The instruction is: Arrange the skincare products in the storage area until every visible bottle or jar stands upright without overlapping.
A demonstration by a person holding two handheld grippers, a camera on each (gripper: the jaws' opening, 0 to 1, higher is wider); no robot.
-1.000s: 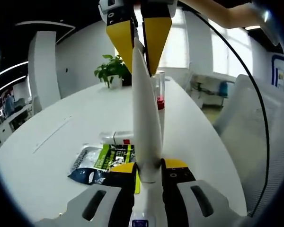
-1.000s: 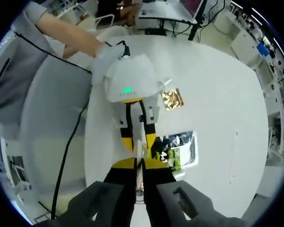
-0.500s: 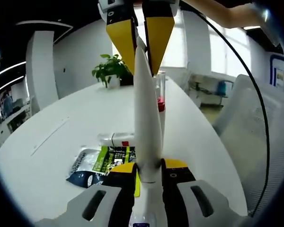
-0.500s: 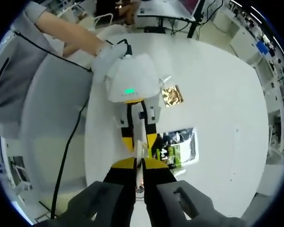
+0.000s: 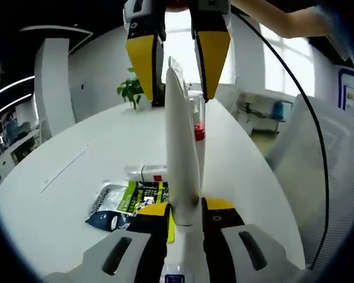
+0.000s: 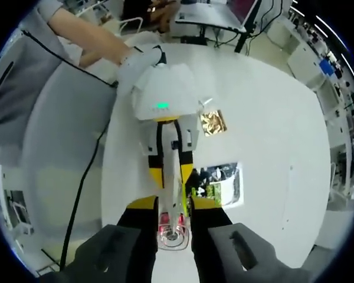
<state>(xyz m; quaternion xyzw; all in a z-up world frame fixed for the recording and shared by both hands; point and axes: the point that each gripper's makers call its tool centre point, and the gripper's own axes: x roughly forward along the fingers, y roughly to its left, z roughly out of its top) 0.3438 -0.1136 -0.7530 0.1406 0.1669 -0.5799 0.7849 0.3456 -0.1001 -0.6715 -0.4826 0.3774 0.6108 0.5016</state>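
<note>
Jaws of our left gripper (image 5: 186, 207) are clamped on the lower end of a white tube (image 5: 180, 147), holding it upright above the table (image 5: 65, 194). Jaws of our right gripper (image 6: 172, 203) are spread apart on either side of the tube's (image 6: 176, 177) top end, not pinching it; in the left gripper view we see the right gripper (image 5: 178, 56) coming down from above with a gap on each side of the tube tip. Just behind the tube stands a clear bottle with a red band (image 5: 199, 127), upright on the table. A small clear bottle (image 5: 144, 172) lies on its side next to a green and black sachet (image 5: 127, 200) lying flat. In the right gripper view a gold foil packet (image 6: 212, 122) lies on the table beside the left gripper (image 6: 168, 171). A potted plant (image 5: 133, 89) sits at the table's far end, and an office chair (image 5: 318, 153) stands off to the side.
</note>
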